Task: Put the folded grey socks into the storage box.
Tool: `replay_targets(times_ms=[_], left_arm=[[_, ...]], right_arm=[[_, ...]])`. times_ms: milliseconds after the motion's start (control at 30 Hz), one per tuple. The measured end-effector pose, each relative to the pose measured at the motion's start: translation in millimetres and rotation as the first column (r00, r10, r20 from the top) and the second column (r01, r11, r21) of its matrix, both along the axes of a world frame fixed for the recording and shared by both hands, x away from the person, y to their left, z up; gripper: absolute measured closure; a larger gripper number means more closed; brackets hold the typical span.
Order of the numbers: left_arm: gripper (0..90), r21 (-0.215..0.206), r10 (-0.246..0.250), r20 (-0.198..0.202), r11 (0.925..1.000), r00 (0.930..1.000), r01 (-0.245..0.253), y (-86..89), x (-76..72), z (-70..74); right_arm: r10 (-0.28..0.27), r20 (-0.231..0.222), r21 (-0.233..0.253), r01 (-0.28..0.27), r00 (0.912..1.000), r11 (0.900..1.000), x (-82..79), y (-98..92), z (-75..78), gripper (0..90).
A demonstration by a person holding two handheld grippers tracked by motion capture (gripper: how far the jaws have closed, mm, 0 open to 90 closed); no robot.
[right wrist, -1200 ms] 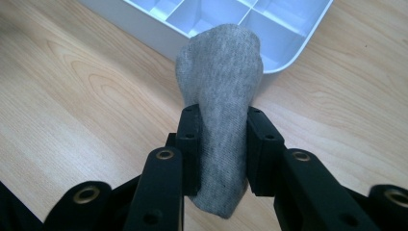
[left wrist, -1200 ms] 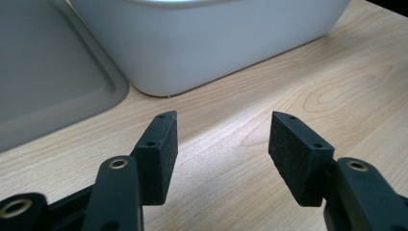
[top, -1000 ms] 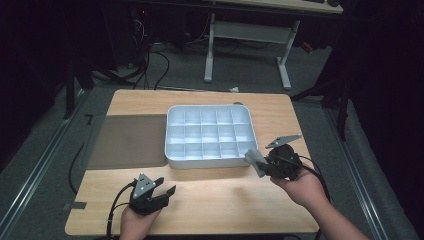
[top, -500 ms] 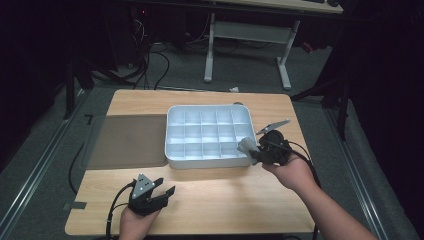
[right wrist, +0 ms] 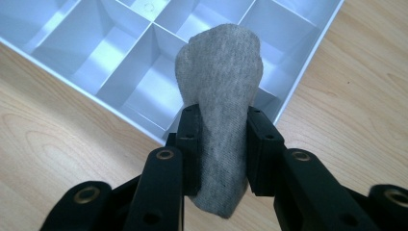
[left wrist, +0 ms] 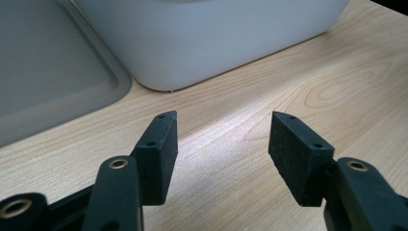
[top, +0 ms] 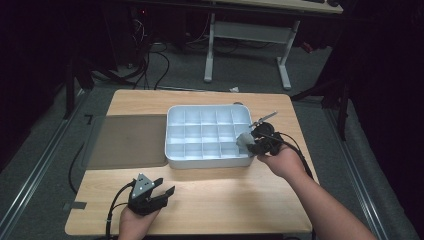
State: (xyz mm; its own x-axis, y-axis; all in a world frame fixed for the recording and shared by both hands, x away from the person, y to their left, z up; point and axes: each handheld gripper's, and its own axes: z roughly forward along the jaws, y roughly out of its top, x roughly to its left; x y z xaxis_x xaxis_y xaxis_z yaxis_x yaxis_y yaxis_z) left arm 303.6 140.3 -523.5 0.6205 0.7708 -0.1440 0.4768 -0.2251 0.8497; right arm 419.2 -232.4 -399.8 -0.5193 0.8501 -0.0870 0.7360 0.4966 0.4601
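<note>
A white tray (top: 172, 135) split into several compartments sits mid-table. My right gripper (top: 247, 140) hovers at its right front corner, shut on a folded grey cloth (top: 243, 139). In the right gripper view the grey cloth (right wrist: 221, 77) stands up between the jaws of my right gripper (right wrist: 223, 139), over the white tray's (right wrist: 77, 62) corner compartments. My left gripper (top: 162, 191) rests near the table's front left edge, open. In the left gripper view nothing lies between the pads of my left gripper (left wrist: 222, 144), which point at the white tray's wall (left wrist: 207, 38).
A flat grey mat (top: 130, 140) lies against the tray's left side, and its corner (left wrist: 53, 67) shows in the left gripper view. Bare wood (top: 225, 195) stretches in front of the tray. A metal table frame (top: 245, 35) and cables stand on the floor beyond.
My right gripper carried the grey cloth up and left from the table's right side to the tray's right front corner. The left gripper stayed put.
</note>
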Motion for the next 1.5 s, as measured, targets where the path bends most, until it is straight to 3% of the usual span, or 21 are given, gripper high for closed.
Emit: replay_targets(times_ms=[167,667,1000,1500], left_arm=[[44.1,0.002,-0.003,-0.001,1.0,1.0,0.003,-0.4,-0.1,-0.3],[44.2,0.01,-0.014,-0.01,0.9999,0.9999,0.014,-1.4,0.3,-1.7],[44.1,0.011,-0.016,-0.013,0.9998,0.9998,0.016,-1.3,0.8,-2.3],[44.1,0.014,-0.02,-0.015,0.9997,0.9997,0.02,-1.9,0.8,-2.6]], right_arm=[[-0.039,-0.023,-0.024,0.038,0.999,0.999,8.8,2.1,-7.5,71.9],[-0.03,-0.083,-0.088,0.023,0.9961,0.996,23.6,7.0,-27.4,72.5],[-0.022,-0.155,-0.111,0.005,0.9877,0.994,32.9,10.1,-41.1,73.1],[-0.014,-0.167,-0.134,-0.009,0.9858,0.991,35.4,13.7,-51.5,73.0]])
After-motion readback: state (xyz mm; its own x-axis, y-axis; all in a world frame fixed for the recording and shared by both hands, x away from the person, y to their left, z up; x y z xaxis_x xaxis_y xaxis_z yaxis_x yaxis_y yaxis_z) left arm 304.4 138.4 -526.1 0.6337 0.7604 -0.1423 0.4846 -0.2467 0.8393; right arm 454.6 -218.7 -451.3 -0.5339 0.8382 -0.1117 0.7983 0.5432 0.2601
